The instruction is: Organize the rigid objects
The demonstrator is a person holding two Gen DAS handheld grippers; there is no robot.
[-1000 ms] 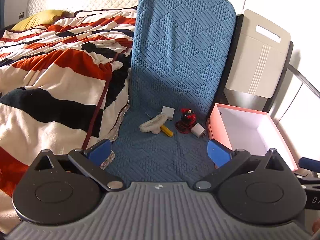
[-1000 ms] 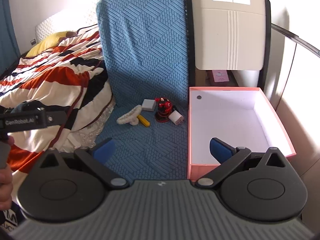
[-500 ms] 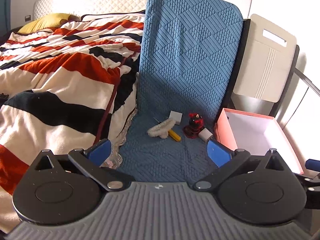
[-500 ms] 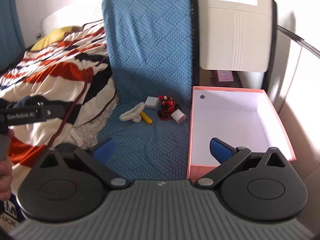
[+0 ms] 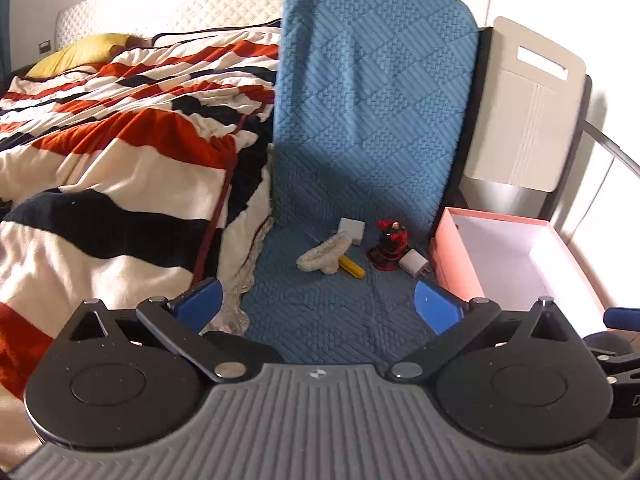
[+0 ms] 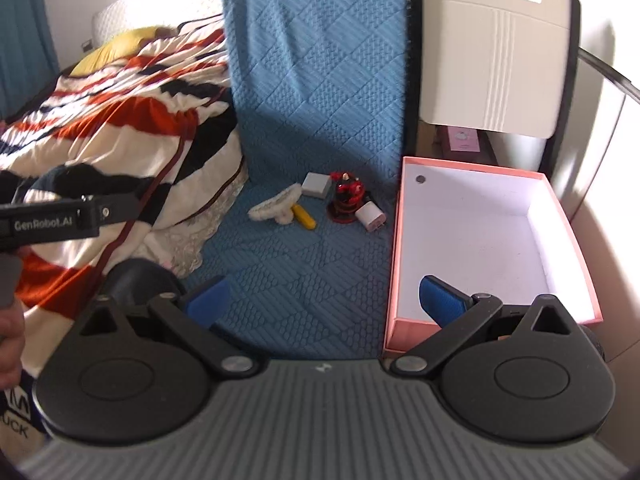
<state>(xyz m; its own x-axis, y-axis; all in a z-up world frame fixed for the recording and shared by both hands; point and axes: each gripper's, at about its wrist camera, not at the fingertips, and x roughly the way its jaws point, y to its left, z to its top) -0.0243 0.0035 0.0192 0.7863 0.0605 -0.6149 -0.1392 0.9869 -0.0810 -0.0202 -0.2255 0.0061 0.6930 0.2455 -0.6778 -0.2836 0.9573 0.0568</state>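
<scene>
Left of the empty pink box [image 6: 476,240], charger [image 6: 370,216], red figurine [image 6: 346,200], grey block [image 6: 316,185], yellow piece [image 6: 304,217] and brush [image 6: 272,208] lay unsorted; both claws, left [image 5: 318,300] and right [image 6: 326,296], gaped empty.

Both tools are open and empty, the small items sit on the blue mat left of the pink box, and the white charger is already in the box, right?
Not quite. The white charger is not in the pink box; the right wrist view shows it on the blue mat beside the red figurine, and the box holds nothing. The rest stands: left tool and right tool are open and empty.
</scene>
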